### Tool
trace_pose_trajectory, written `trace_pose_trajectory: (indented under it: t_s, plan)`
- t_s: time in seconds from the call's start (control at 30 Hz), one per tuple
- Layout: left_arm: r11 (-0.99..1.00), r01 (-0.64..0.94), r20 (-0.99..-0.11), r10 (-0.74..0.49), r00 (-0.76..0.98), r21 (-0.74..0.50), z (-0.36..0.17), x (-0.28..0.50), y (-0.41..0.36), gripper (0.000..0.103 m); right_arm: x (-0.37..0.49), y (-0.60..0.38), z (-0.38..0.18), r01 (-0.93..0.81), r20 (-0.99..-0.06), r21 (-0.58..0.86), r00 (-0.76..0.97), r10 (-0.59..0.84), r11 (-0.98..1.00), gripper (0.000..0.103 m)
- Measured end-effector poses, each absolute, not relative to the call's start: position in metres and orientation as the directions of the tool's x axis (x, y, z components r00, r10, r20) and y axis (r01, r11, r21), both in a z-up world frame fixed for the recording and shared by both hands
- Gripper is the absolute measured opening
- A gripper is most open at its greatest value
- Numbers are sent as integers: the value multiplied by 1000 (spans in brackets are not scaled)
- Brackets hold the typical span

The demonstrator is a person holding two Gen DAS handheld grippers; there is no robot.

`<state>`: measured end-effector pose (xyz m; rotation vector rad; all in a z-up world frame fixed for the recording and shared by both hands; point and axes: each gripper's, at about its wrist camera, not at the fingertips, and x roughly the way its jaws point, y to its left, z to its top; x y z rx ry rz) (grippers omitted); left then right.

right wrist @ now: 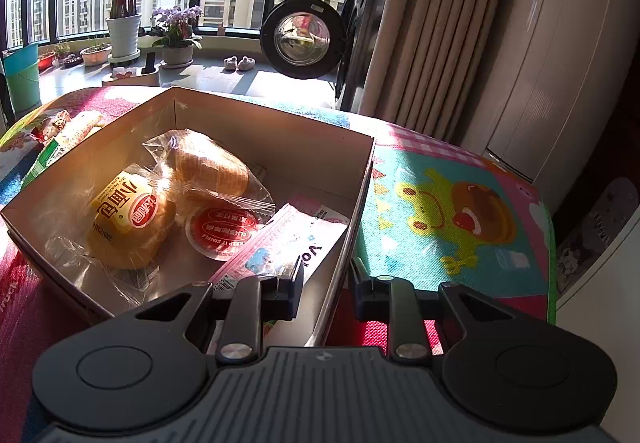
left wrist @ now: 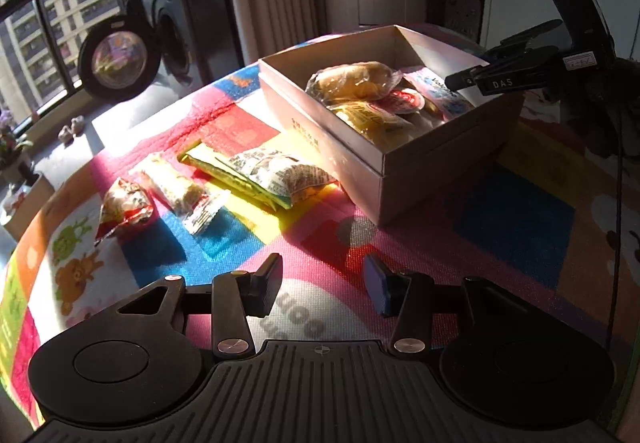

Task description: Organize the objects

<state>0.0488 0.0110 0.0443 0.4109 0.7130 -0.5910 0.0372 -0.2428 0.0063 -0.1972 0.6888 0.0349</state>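
Note:
An open cardboard box [left wrist: 448, 159] [right wrist: 280, 131] sits on the colourful mat. It holds a yellow bread packet [right wrist: 128, 219], a clear-wrapped cake [right wrist: 212, 163], a red round cup [right wrist: 222, 231] and a pink packet [right wrist: 288, 243]. On the mat left of the box lie a newsprint packet [left wrist: 284, 171], a green packet [left wrist: 212, 167], a clear-wrapped bar [left wrist: 176, 183] and a red packet [left wrist: 124, 207]. My left gripper [left wrist: 322, 279] is open above bare mat, short of them. My right gripper [right wrist: 326, 275] [left wrist: 476, 77] is open over the box's near right wall, one finger inside and one outside.
The mat [left wrist: 516, 223] ends close to the box's right side [right wrist: 552, 283]. Beyond the far edge are a round washer door [right wrist: 306, 39], a speaker [left wrist: 168, 15], a curtain [right wrist: 432, 23] and potted plants [right wrist: 176, 39] on the sill.

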Motion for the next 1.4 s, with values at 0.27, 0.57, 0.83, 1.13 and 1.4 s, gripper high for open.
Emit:
trace_pose_trajectory:
  t_s: [0.27,0.57,0.83,1.13,1.4]
  plan:
    - [815,577,-625,-425,654,50,81,131,1,49,35,-242,6,-93,-633,-167,774,-34,981,24]
    - [778,627,-750,-434,499,-32,32,181,-14,47,33,-243,7,-103,-636,-158,772,-21,982,26]
    - [757,652,-737,-462,493,-39,27,100,22,46,34,-243,7,-101,-636,-150,771,-17,984,27]
    - [689,719,-762,-418,495,88,26,39,18,49,34,-242,7,-99,-640,-158,768,-25,983,28]
    - [662,742,-782,-405,474,106,37,27,42,49,33,-242,7,-99,-642,-153,766,-23,983,28]
